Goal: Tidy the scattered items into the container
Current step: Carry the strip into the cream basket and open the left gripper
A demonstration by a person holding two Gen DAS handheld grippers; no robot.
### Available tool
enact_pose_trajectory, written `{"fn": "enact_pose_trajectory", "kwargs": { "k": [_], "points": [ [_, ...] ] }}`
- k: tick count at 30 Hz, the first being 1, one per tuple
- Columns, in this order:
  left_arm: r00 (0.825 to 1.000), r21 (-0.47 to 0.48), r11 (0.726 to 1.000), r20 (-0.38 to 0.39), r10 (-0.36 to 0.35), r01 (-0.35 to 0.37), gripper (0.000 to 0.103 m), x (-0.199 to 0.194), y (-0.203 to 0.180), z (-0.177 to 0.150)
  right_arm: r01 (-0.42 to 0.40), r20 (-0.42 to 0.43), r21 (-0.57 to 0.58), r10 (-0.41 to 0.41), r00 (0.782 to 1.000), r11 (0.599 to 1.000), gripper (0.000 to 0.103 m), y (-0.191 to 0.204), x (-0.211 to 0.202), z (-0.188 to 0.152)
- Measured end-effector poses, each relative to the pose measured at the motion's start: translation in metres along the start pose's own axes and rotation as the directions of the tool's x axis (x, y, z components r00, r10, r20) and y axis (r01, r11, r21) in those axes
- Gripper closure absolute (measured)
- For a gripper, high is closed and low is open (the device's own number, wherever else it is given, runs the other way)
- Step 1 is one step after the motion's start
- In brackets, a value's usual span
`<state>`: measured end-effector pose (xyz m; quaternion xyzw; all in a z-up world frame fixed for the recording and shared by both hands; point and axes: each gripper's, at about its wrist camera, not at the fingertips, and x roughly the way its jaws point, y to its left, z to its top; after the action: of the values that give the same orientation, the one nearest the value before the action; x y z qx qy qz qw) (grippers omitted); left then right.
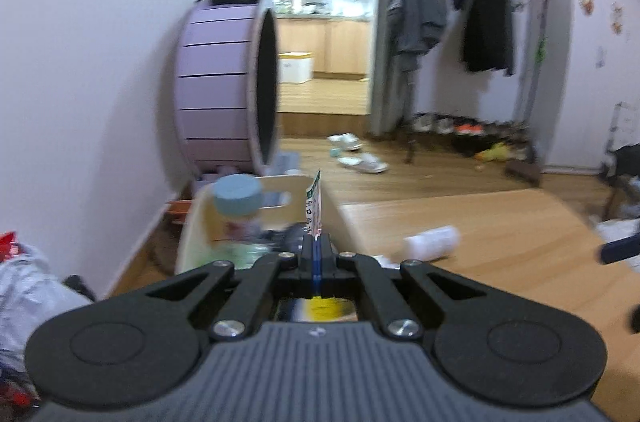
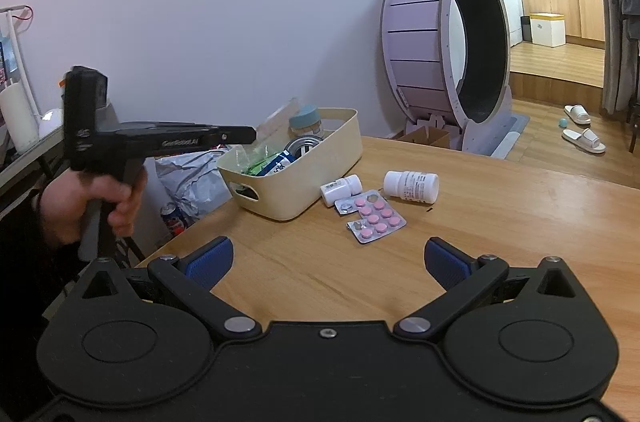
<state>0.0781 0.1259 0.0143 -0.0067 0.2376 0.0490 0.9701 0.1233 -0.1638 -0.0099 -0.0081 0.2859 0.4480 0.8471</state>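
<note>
My left gripper (image 1: 316,246) is shut on a thin white and green sachet (image 1: 315,206) that stands up from its tips. It hovers over the near end of the cream basket (image 1: 192,234). In the right wrist view a hand holds that left gripper (image 2: 250,134) beside the basket (image 2: 304,194), the sachet (image 2: 280,114) at its tip. The basket holds a blue-lidded jar (image 2: 306,120), a tin can (image 2: 304,144) and green and blue packets. On the table lie two white pill bottles (image 2: 412,185) (image 2: 340,188) and pink-pill blister packs (image 2: 376,216). My right gripper (image 2: 326,262) stands open above the table, nothing between its pads.
A large lilac wheel (image 2: 444,58) stands on the floor behind the table's far edge. A clothes rack (image 1: 480,22) and slippers (image 1: 362,162) are farther off. A plastic bag (image 2: 192,174) and a drink can (image 2: 172,218) lie on the floor left of the table.
</note>
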Motion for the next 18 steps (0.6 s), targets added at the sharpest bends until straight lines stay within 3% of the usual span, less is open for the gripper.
{"fn": "enact_pose_trajectory", "kwargs": {
  "k": [3, 6, 13, 18],
  "points": [
    [0.997, 0.009, 0.997, -0.024, 0.071, -0.071, 0.102, 0.012, 0.006, -0.001, -0.002, -0.004, 0.004, 0.002, 1.000, 1.000, 0.000, 0.000, 0.001, -0.001],
    [0.994, 0.037, 0.994, -0.052, 0.101, -0.099, 0.097, 0.018, 0.004, -0.004, -0.001, -0.010, 0.007, 0.001, 1.000, 1.000, 0.000, 0.000, 0.003, -0.002],
    [0.998, -0.009, 0.999, -0.044, 0.037, -0.037, 0.083, 0.011, 0.006, -0.001, 0.012, -0.006, 0.024, -0.012, 1.000, 1.000, 0.000, -0.002, 0.004, -0.004],
    [0.998, -0.071, 0.995, 0.004, -0.067, 0.067, 0.059, -0.002, 0.005, 0.006, 0.053, 0.012, 0.044, -0.053, 0.999, 0.998, 0.000, -0.009, 0.006, -0.003]
  ]
}}
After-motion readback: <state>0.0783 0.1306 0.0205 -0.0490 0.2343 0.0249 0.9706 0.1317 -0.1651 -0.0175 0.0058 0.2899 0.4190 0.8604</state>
